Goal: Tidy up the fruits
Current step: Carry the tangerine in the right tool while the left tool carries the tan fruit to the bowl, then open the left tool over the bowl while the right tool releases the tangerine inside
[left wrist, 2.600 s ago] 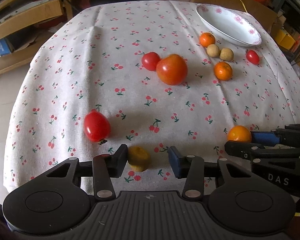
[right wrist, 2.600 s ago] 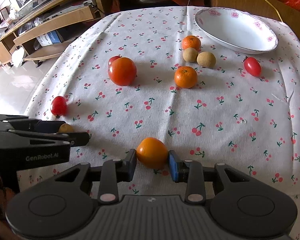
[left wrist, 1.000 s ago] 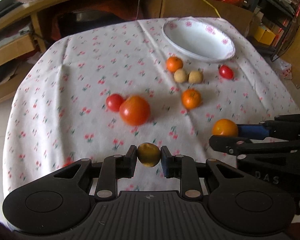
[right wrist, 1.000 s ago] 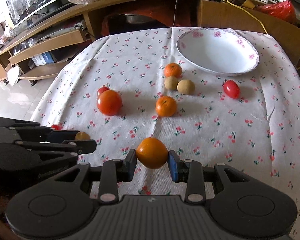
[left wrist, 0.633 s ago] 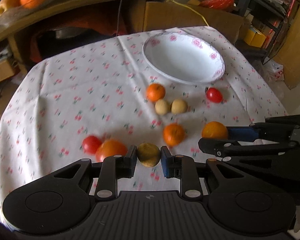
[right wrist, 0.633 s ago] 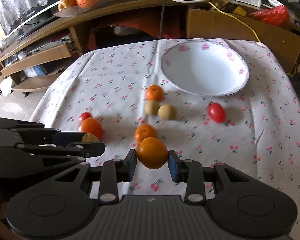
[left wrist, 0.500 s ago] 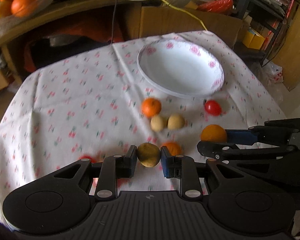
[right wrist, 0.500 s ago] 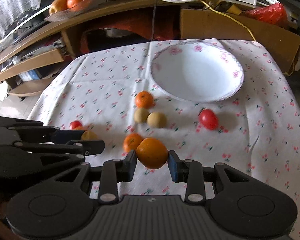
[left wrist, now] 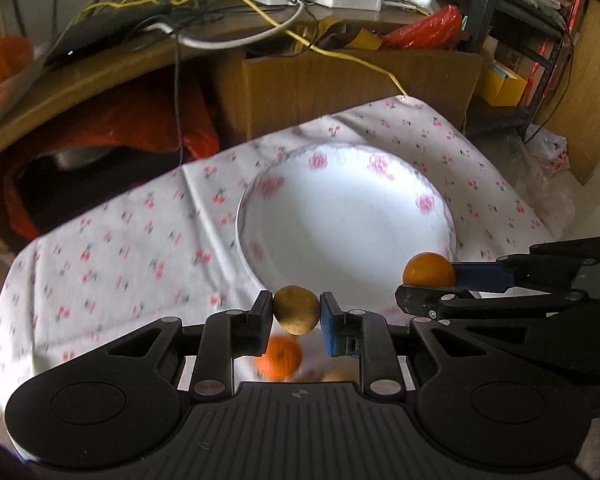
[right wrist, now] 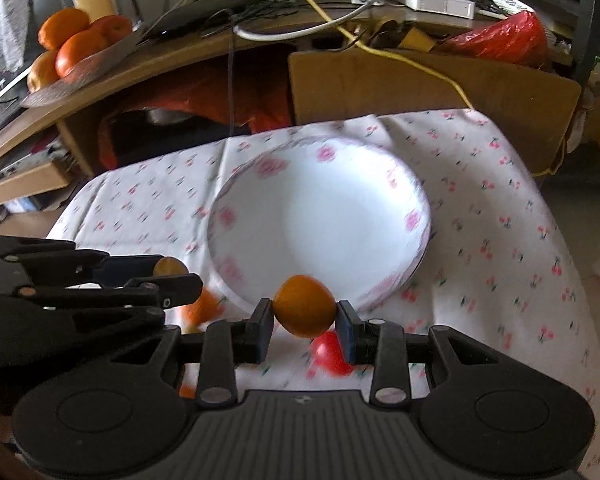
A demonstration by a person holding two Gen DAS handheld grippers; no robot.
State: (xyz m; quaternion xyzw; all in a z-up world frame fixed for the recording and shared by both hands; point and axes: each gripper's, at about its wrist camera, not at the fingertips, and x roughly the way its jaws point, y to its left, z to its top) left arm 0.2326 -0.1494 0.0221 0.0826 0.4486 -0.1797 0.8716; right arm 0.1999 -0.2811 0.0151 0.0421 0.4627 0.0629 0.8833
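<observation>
Tan fruit (left wrist: pixel 297 309) clenched in left claw (left wrist: pixel 296 316), orange (right wrist: pixel 304 311) in right claw (right wrist: pixel 305 330), both at near rim of white bowl (left wrist: pixel 380 160). Transport step; next: carry past rim, lower, release.

Below the left tongs (left wrist: pixel 297 313), a blurred orange fruit (left wrist: pixel 281 357), perhaps a mandarin, is partly hidden.

Counts, both wrist views together.

Grippers: two, left gripper (left wrist: pixel 296 314) and right gripper (right wrist: pixel 304 326), each showing two fingers.

Bowls: one, white bowl (right wrist: pixel 414 216), sitting far on the cloth (left wrist: pixel 112 248).

Held fruit: two, a tan fruit (left wrist: pixel 297 309) and an orange (right wrist: pixel 304 306).

Loose fruit on the cloth, near edge, blurring: one mandarin (left wrist: pixel 280 358) and one tomato (right wrist: pixel 330 354) are showing clearly; a pale fruit (left wrist: pixel 340 372) is peeking beside the mandarin. Further ones cannot be counted.

Far shelf: one tray (right wrist: pixel 80 72) holding about four oranges (right wrist: pixel 76 52).
</observation>
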